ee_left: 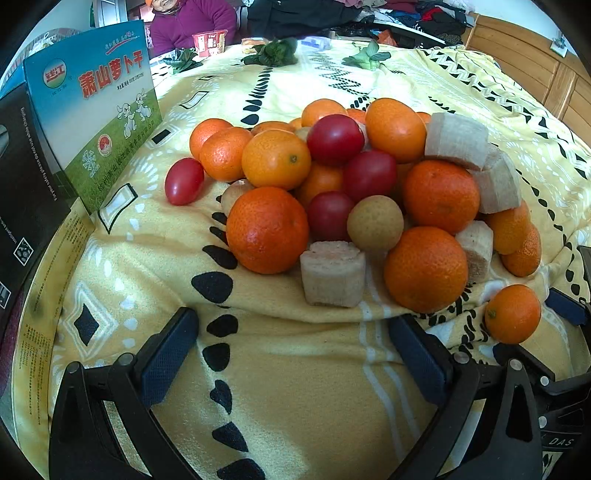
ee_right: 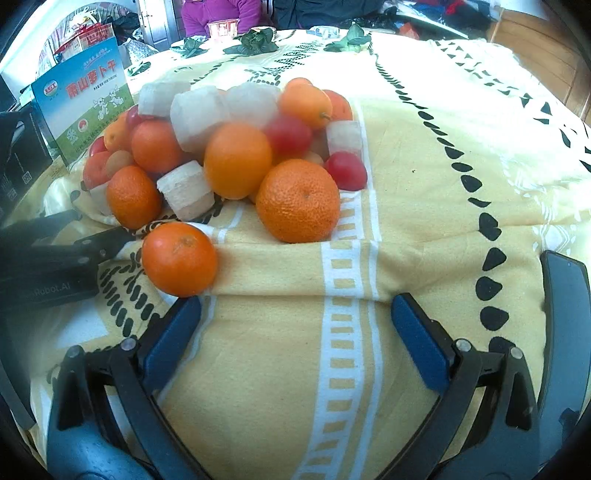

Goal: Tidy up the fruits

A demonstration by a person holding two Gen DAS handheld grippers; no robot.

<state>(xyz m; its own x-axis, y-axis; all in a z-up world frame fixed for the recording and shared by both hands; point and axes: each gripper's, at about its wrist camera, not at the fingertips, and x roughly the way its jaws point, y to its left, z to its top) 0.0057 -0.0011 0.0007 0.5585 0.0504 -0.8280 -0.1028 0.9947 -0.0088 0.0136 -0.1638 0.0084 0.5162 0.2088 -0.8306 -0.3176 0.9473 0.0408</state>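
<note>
A pile of fruit lies on a yellow patterned cloth (ee_left: 295,369): several mandarins (ee_left: 266,229), red cherry tomatoes (ee_left: 335,138), a pale round fruit (ee_left: 375,222) and beige cut chunks (ee_left: 333,273). One tomato (ee_left: 184,181) lies apart at the left, one small mandarin (ee_left: 512,314) at the right. My left gripper (ee_left: 291,350) is open and empty, just short of the pile. In the right wrist view the pile (ee_right: 236,158) is ahead left; a loose mandarin (ee_right: 179,258) touches my open, empty right gripper's (ee_right: 295,325) left finger tip.
A blue-green printed box (ee_left: 96,110) stands left of the pile, beside a black box (ee_left: 26,177). Green leaves (ee_left: 273,51) and a red cup (ee_left: 210,42) lie at the far edge, where a person in purple (ee_left: 192,22) sits. The left gripper's body (ee_right: 48,266) is at the right view's left.
</note>
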